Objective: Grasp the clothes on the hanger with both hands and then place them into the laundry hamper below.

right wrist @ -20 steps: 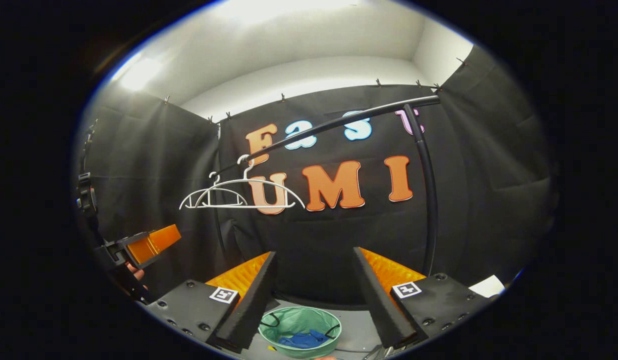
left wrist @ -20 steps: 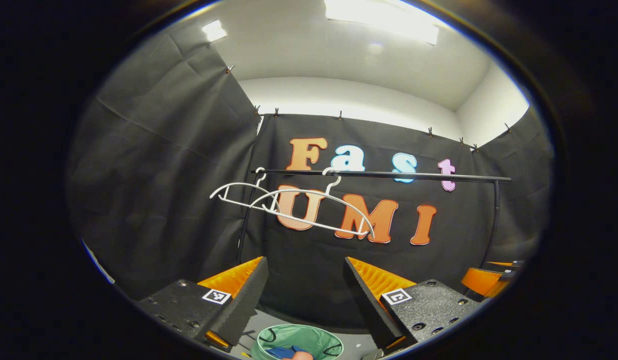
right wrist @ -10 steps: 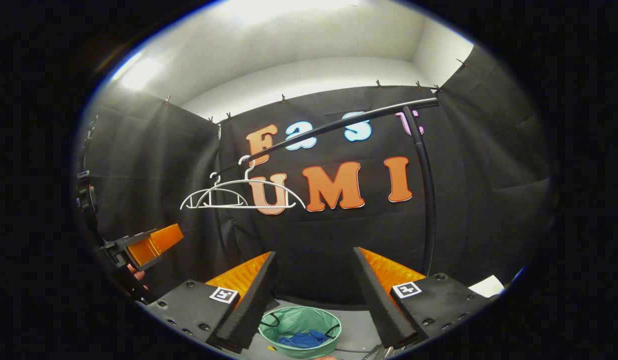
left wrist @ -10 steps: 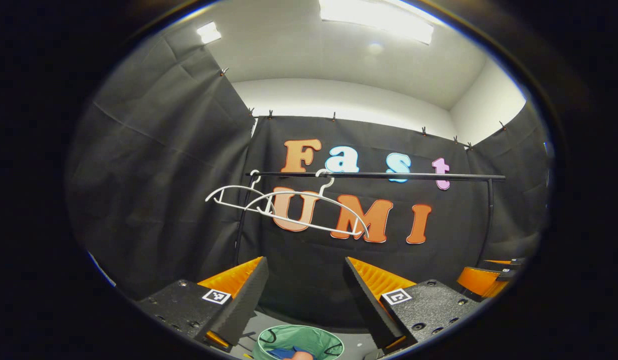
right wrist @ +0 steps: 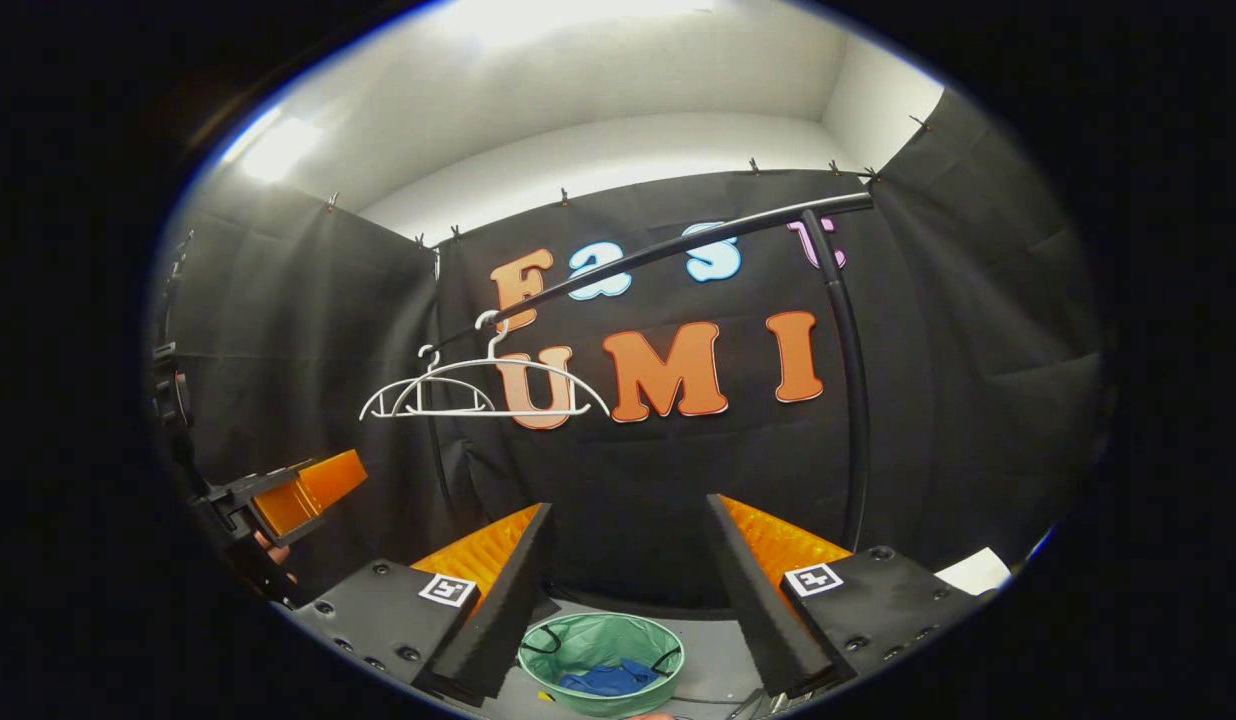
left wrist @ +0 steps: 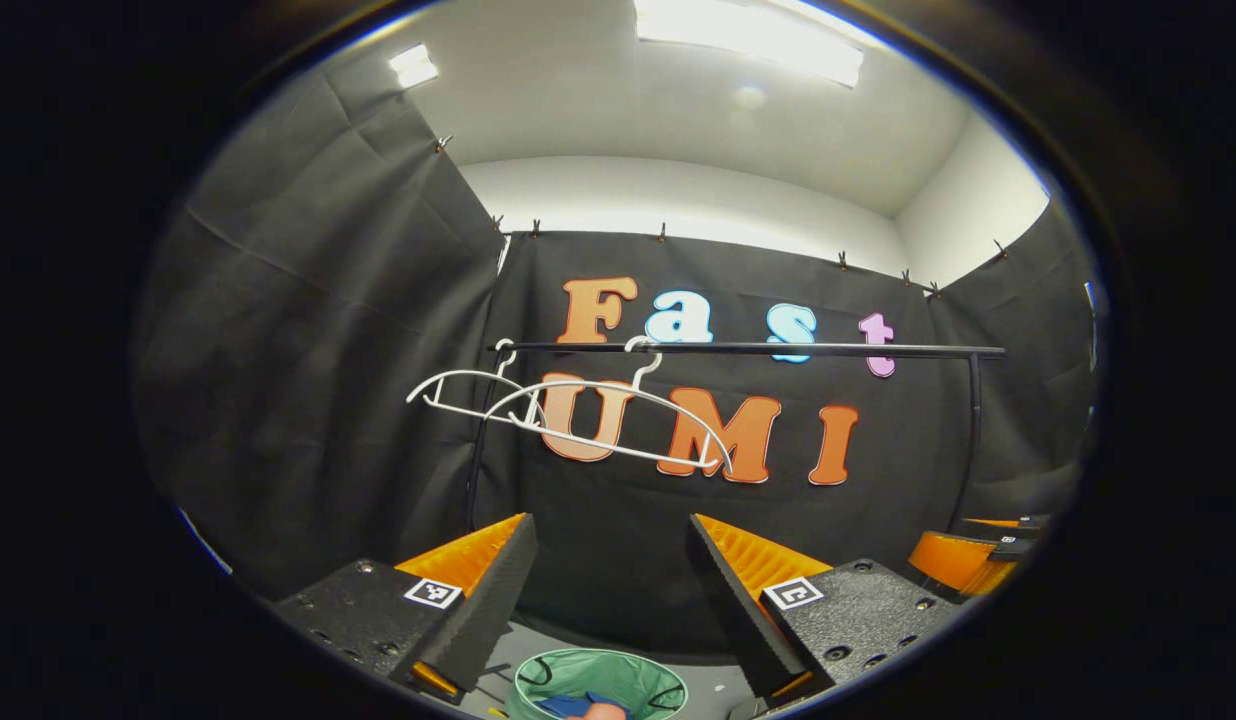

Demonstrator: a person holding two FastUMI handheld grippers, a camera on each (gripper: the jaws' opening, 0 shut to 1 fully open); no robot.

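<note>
Both white hangers hang bare on the rail — the blue garment lies in the green hamper below, so left gripper and right gripper hover spread, holding nothing.

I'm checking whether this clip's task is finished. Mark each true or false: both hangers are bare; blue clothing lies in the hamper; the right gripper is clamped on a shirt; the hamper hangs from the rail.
1. Both white hangers on the rail are bare: true.
2. Blue clothing lies in the green hamper: true.
3. The right gripper is clamped on a shirt: false, it is open and holds nothing.
4. The hamper hangs from the rail: false, it sits on the floor below.
</note>
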